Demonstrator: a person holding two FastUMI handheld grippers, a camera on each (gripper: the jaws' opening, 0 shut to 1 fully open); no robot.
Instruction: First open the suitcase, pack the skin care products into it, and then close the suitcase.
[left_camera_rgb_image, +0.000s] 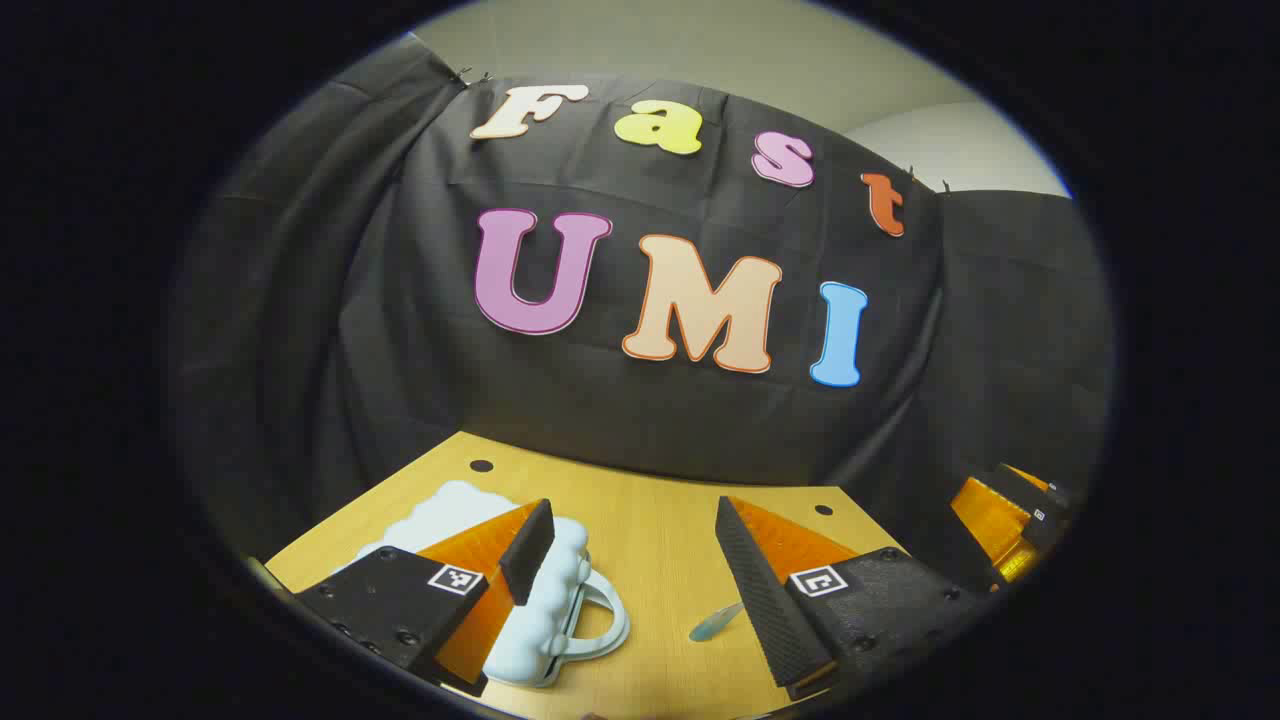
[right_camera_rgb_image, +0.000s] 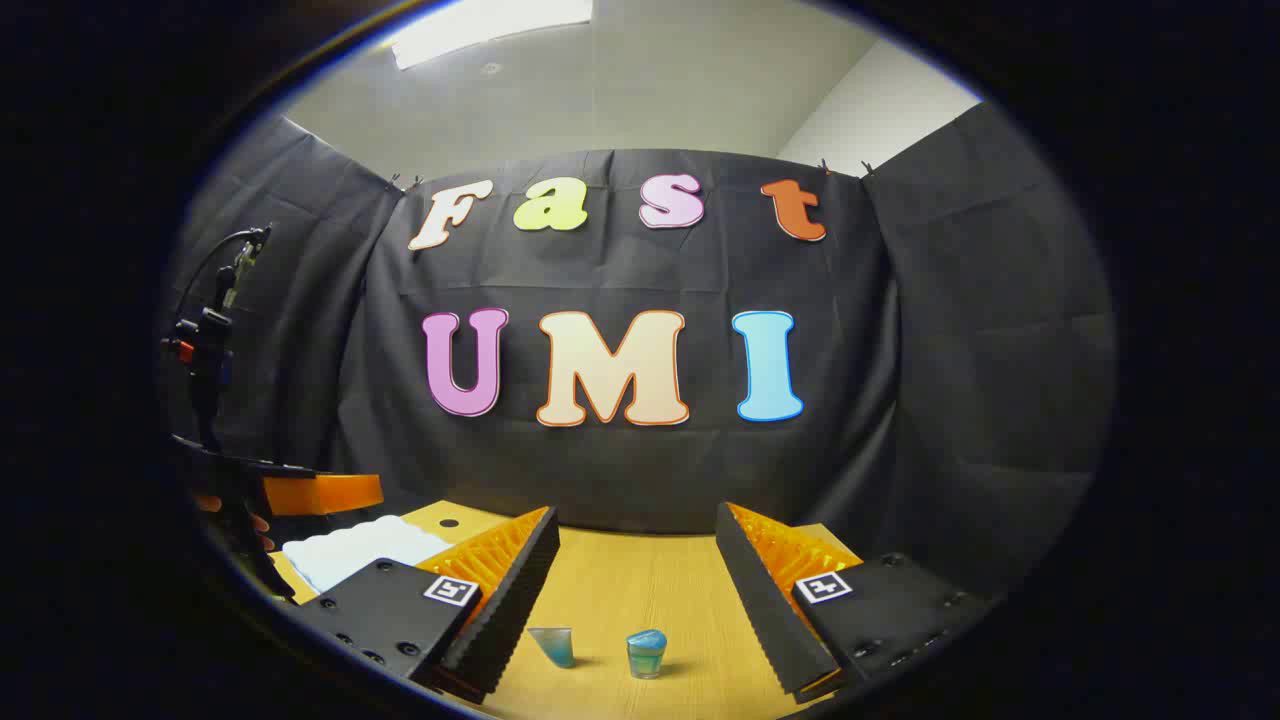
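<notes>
In the left gripper view, the pale blue suitcase (left_camera_rgb_image: 545, 600) lies shut on the bench (left_camera_rgb_image: 660, 530), partly behind the left gripper (left_camera_rgb_image: 632, 540), whose fingers are spread. In the right gripper view, two small skin care products (right_camera_rgb_image: 646, 652) stand between the spread fingers of the right gripper (right_camera_rgb_image: 636, 545).

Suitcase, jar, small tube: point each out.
suitcase (left_camera_rgb_image: 560, 610), left gripper view, pale blue shell near the handle
jar (right_camera_rgb_image: 646, 654), right gripper view, clear side under its blue lid
small tube (right_camera_rgb_image: 554, 645), right gripper view, its blue body
</notes>
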